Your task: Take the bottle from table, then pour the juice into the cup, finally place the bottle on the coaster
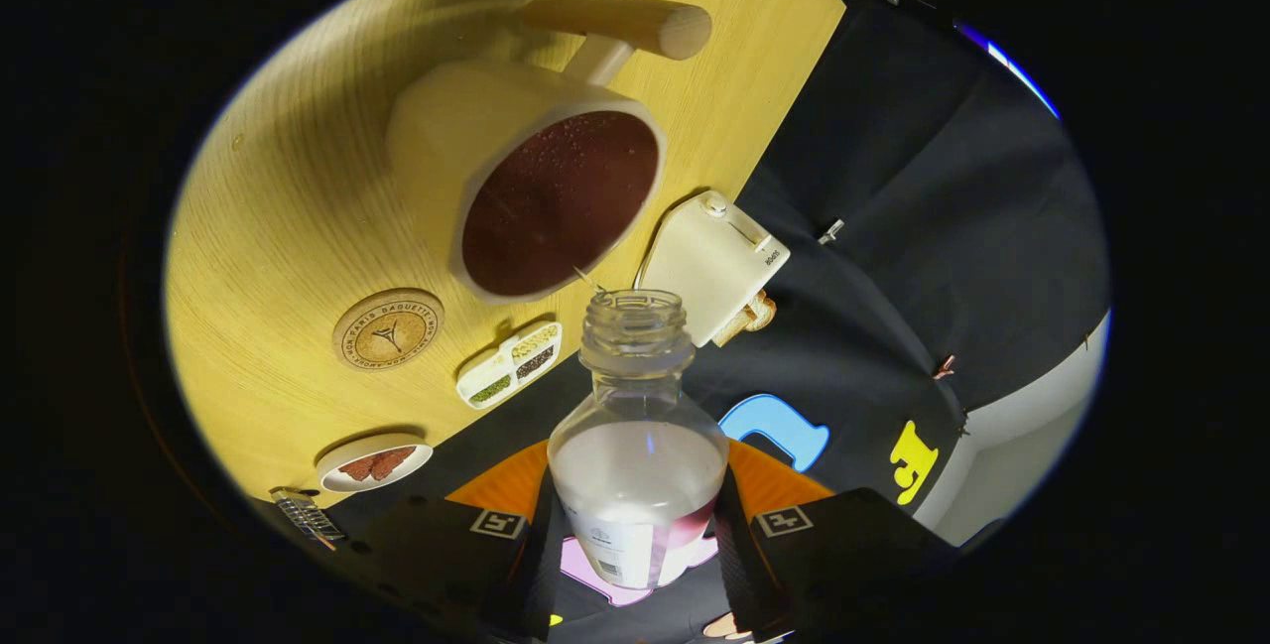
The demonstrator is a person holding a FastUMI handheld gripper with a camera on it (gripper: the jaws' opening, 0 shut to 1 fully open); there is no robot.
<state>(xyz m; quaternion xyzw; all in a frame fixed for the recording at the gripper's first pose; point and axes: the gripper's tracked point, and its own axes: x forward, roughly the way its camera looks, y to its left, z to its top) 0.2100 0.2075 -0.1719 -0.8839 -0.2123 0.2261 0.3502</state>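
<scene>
My gripper (638,535) is shut on a clear plastic bottle (638,446), one finger pressing on each side of its body. The bottle has no cap, and its open mouth (635,307) points toward a white cup (536,178) just beyond it. The view is rolled over, so the bottle is tipped. The cup has a thick handle (625,29) and is nearly full of dark red juice (561,202). A thin drop hangs between the bottle's mouth and the cup's rim. A little reddish liquid is left low in the bottle. A round cork coaster (388,328) lies on the wooden table (278,207) beside the cup.
A white toaster (716,262) with bread in it stands at the table's edge near the bottle's mouth. A small divided tray (509,363) of seeds lies close to the coaster. A small plate (375,463) with reddish slices and a metal grater (306,517) sit farther along.
</scene>
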